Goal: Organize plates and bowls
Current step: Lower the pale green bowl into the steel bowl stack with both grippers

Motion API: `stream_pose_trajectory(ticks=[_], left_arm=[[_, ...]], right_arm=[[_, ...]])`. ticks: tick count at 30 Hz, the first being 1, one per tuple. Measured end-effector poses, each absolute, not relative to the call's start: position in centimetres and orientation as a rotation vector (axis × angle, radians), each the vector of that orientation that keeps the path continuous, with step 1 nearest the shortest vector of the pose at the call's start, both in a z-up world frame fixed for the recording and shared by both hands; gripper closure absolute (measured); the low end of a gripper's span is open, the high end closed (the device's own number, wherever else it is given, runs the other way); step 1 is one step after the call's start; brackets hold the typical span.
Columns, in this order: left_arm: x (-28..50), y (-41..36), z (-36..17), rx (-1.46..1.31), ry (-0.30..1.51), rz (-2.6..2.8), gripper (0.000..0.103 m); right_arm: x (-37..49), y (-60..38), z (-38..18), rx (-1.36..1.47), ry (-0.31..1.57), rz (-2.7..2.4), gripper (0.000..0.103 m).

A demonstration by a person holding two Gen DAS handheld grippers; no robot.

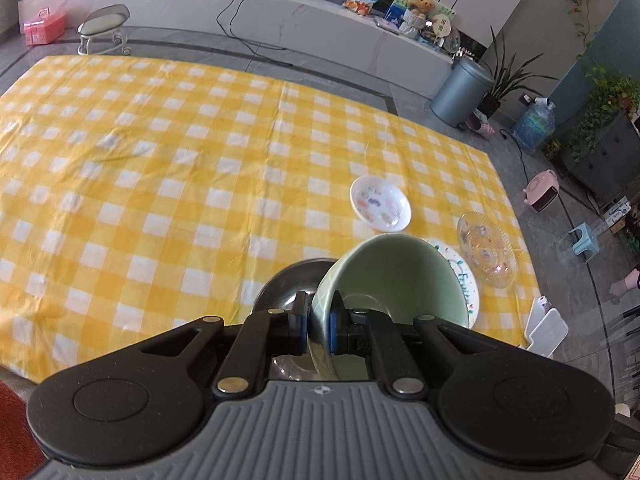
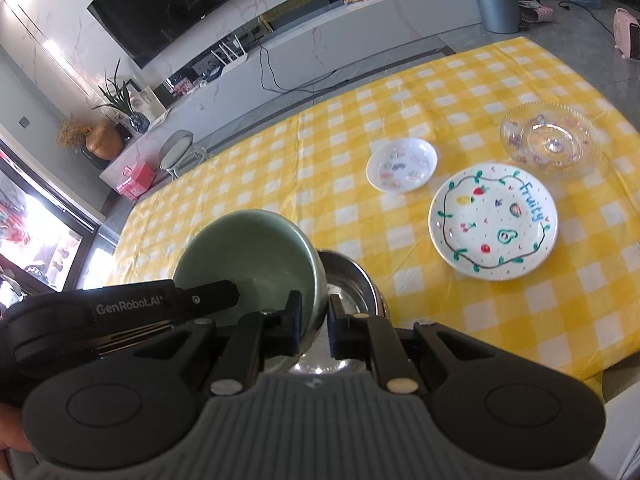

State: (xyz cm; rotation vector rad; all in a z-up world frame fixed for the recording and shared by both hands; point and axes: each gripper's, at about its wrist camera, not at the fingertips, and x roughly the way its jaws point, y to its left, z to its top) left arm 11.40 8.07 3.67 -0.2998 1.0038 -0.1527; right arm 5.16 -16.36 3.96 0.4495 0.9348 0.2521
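Bright daylight, slight motion blur, strong fisheye bending at edges.

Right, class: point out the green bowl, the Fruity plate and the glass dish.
green bowl (image 2: 256,248): right wrist view, inner wall.
Fruity plate (image 2: 490,222): right wrist view, centre.
glass dish (image 2: 550,140): right wrist view, centre.

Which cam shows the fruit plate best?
Right wrist: the fruit plate lies fully in view, lettering and drawings readable. In the left wrist view the green bowl hides most of it; only a right-hand sliver shows.
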Motion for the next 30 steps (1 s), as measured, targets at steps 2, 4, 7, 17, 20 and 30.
stream_pose_trajectory(ticks=[2,4,7,17,20,30], left_arm=[[11.5,8.0,3.1,-0.299,1.017,-0.153,0.093],[11.7,8.0,2.5,-0.297,1.031,-0.156,0.093],[11.7,7.9,1.6,-0.295,1.052,-0.152,0.093],[12.5,7.9,-0.1,-0.289,1.113,-0.139,0.093],[12.6,8.0,-0.4,-0.275,1.127,-0.141,0.093],[13.1,7.6,-1.0,-0.188,1.15,-0.126,0.095]], right_arm=[[5.3,-16.3,3.5,0.449,0.947,0.25,0.092],[5.6,-16.5,2.9,0.457,0.96,0.249,0.092],[6.0,-16.7,2.1,0.466,0.981,0.248,0.093],[7.4,-16.9,-0.2,0.486,1.038,0.248,0.093],[7.7,-16.6,-0.5,0.476,1.05,0.252,0.093],[8.2,-15.1,-1.1,0.383,1.065,0.235,0.093]])
